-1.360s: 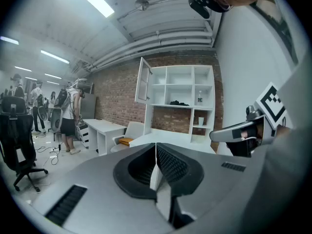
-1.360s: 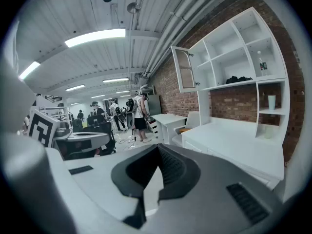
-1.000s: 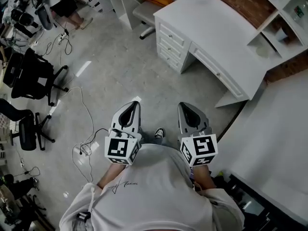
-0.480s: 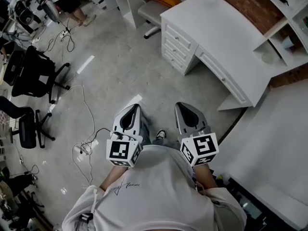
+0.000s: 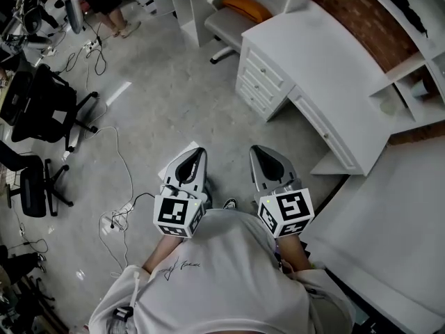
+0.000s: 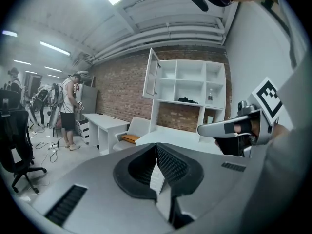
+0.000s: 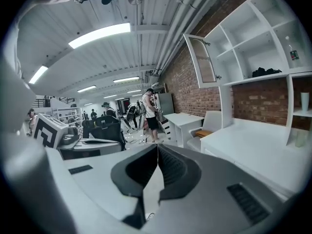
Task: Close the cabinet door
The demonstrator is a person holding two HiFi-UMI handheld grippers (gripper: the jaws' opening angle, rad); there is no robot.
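Cabinet door point(image 7: 202, 60) stands open; left gripper point(image 5: 199, 152) and right gripper point(image 5: 256, 150) clenched, empty.

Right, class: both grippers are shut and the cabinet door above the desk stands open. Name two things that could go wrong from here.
The cabinet door hangs open high above the white desk. The desk may hamper the reach, and a push could glance off. Loose cables lie on the floor to the left, and a step forward could snag them.
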